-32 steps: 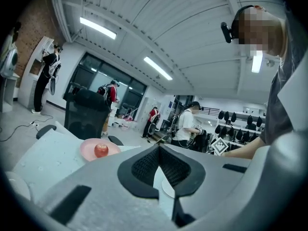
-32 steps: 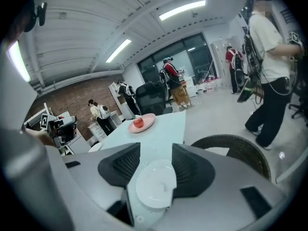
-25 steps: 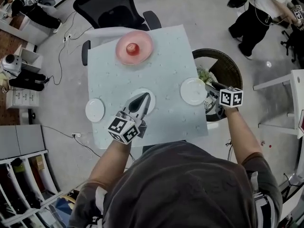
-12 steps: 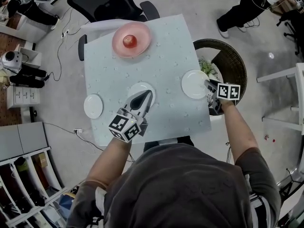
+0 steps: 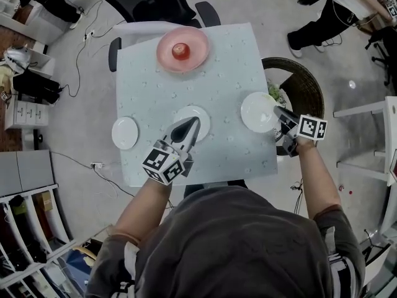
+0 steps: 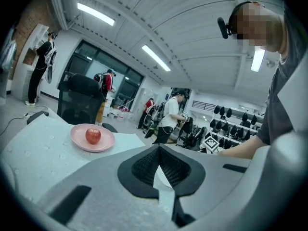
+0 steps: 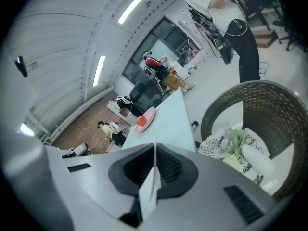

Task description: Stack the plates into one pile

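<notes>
Three white plates lie on the pale blue table (image 5: 223,85). My left gripper (image 5: 190,128) (image 6: 159,150) is shut on the near rim of the middle white plate (image 5: 193,115), which shows as a white sliver (image 6: 162,183) between its pads. My right gripper (image 5: 278,112) (image 7: 155,150) reaches in from the table's right edge. Its jaws are closing on the rim of the right white plate (image 5: 257,111), seen edge-on (image 7: 151,186) between the pads, which press on it. A smaller white plate (image 5: 124,132) lies alone at the left.
A pink plate (image 5: 182,49) (image 6: 92,138) holding a red apple (image 5: 181,50) sits at the table's far side. A wicker chair (image 5: 299,82) (image 7: 269,105) with a cushion stands to the right. A black office chair (image 5: 149,5) stands beyond. A person (image 5: 335,11) stands at the upper right.
My right gripper's jaws, open beside the right plate a second ago, have come together on that plate's rim. The left gripper has kept its hold on the middle plate.
</notes>
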Action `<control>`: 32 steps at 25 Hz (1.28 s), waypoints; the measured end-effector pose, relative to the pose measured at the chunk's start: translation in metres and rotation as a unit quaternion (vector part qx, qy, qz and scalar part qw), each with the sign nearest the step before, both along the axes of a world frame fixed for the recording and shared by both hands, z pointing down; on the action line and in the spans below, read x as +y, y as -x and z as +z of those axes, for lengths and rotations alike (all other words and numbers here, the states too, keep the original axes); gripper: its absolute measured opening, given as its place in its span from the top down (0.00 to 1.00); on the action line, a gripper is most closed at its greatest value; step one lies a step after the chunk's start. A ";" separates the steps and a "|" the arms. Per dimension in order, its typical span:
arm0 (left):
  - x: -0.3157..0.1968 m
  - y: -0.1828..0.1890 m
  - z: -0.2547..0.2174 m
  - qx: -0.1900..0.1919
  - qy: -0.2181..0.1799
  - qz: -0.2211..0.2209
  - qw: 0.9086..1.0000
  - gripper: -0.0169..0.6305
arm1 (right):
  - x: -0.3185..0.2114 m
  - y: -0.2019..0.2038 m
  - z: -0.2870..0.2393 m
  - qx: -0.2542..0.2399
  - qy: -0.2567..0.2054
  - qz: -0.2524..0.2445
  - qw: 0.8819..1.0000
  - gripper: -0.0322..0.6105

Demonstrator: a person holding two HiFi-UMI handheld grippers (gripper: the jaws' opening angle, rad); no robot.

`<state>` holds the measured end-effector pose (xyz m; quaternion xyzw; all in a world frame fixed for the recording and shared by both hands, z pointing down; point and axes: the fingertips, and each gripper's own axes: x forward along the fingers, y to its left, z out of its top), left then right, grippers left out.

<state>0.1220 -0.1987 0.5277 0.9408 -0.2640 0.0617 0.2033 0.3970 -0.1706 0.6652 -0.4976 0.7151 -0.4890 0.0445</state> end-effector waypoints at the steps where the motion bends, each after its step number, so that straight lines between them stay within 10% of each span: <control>1: -0.001 0.005 -0.002 0.003 -0.002 -0.004 1.000 0.99 | -0.002 0.007 -0.010 -0.005 -0.006 -0.005 1.000 0.94; 25: -0.022 0.243 -0.005 0.013 -0.005 -0.167 0.986 0.99 | -0.069 0.271 0.004 -0.037 0.048 -0.176 0.983 0.94; 32: -0.023 0.284 0.006 0.014 0.005 -0.190 0.982 0.99 | -0.074 0.279 0.050 0.064 0.071 -0.179 0.979 0.91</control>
